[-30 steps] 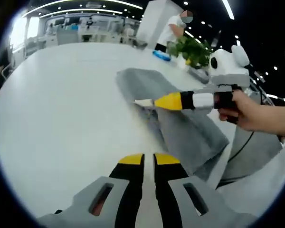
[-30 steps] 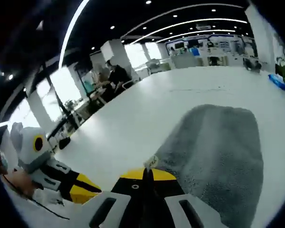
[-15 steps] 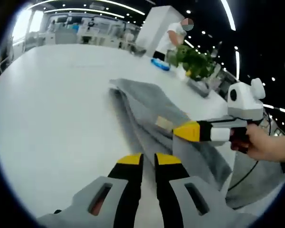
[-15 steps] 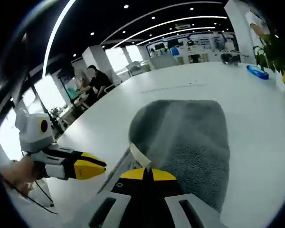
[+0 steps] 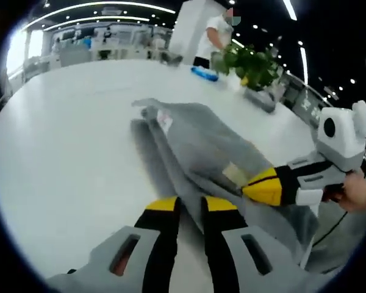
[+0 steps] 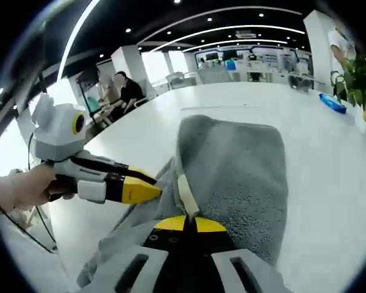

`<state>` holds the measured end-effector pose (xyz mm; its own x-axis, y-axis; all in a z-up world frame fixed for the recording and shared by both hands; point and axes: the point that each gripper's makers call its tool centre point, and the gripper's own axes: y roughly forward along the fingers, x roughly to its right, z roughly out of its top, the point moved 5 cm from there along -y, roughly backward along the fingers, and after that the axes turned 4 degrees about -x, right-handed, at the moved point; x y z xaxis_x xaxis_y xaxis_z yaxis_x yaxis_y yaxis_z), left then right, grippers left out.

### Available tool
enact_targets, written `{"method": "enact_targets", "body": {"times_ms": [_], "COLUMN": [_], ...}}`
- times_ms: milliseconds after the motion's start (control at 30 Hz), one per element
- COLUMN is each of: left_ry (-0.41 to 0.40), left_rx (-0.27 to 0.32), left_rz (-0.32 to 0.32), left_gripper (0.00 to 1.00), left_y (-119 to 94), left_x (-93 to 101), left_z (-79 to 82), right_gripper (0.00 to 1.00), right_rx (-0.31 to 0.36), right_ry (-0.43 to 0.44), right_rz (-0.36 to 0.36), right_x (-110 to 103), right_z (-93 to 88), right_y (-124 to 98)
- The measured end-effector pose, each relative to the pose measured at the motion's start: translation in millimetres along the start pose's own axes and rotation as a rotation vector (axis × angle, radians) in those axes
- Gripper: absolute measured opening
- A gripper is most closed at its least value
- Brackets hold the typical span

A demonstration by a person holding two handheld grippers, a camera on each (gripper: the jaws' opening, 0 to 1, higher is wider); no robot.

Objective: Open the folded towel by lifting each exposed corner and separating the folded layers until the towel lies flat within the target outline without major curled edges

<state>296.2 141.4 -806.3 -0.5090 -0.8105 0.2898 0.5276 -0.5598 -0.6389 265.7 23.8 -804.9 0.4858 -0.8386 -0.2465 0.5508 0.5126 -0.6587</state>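
Your right gripper (image 6: 185, 221) has its yellow-tipped jaws pressed together on the edge of the grey towel (image 6: 238, 171), right by a pale label strip (image 6: 186, 194) sewn to that edge. Seen from the left gripper view, that same gripper (image 5: 256, 186) comes in from the right with its tip pinching a lifted layer of the towel (image 5: 201, 137), and your hand (image 5: 361, 194) grips its handle at the far right. Your left gripper (image 5: 185, 206) hangs over the table with its jaws close together and only a narrow gap between them, nothing in them (the tips sit just beside the towel's near fold).

In the right gripper view it (image 6: 145, 191) points in from the left, its tip right at the raised towel edge, with your other hand (image 6: 21, 188) wrapped around the grip.

You are working on a wide white table (image 5: 61, 140). The towel lies across it, partly opened, one layer pulled up so that long folds run along its length. At the far side of the table stand a green plant (image 5: 247, 61) and a small blue object (image 5: 204, 73). Beyond is a large bright room with ceiling light strips; a person in a white top (image 5: 215, 36) stands behind the plant, and another person in dark clothes (image 6: 129, 91) sits off to the left in the right gripper view.
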Motion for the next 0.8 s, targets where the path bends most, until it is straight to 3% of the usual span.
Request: {"method": "enact_targets", "body": {"times_ms": [133, 267, 367, 433, 533, 600, 700, 800], "left_ry": [0.053, 0.043, 0.087, 0.105, 0.19, 0.25, 0.266, 0.259], "left_rx": [0.005, 0.031, -0.025, -0.012, -0.024, -0.026, -0.026, -0.025], "left_rz": [0.018, 0.015, 0.036, 0.037, 0.059, 0.072, 0.079, 0.074], "left_gripper": [0.09, 0.03, 0.02, 0.02, 0.02, 0.02, 0.02, 0.02], "left_y": [-1.5, -6.3, 1.9, 4.0, 4.3, 4.8, 4.8, 5.0], "left_x": [3.0, 2.4, 0.5, 3.9, 4.2, 6.6, 6.9, 5.6], "left_z": [2.0, 7.2, -1.6, -1.3, -0.4, -0.5, -0.8, -0.8], "right_gripper": [0.0, 0.0, 0.0, 0.01, 0.05, 0.07, 0.06, 0.04], "right_rx": [0.001, 0.011, 0.037, 0.04, 0.045, 0.052, 0.059, 0.036], "right_ry": [-0.005, 0.013, 0.095, 0.105, 0.054, -0.029, -0.12, -0.157], "right_rz": [0.0, 0.012, 0.066, 0.076, 0.063, 0.024, -0.005, -0.023], "right_x": [0.0, 1.3, 3.2, 4.7, 2.0, -1.3, -4.8, -3.6], "right_z": [-0.7, -1.2, -0.5, 0.2, 3.6, 11.4, 26.5, 36.3], "right_y": [0.9, 0.7, 0.3, -0.7, -1.8, 0.1, 7.7, 15.2]}}
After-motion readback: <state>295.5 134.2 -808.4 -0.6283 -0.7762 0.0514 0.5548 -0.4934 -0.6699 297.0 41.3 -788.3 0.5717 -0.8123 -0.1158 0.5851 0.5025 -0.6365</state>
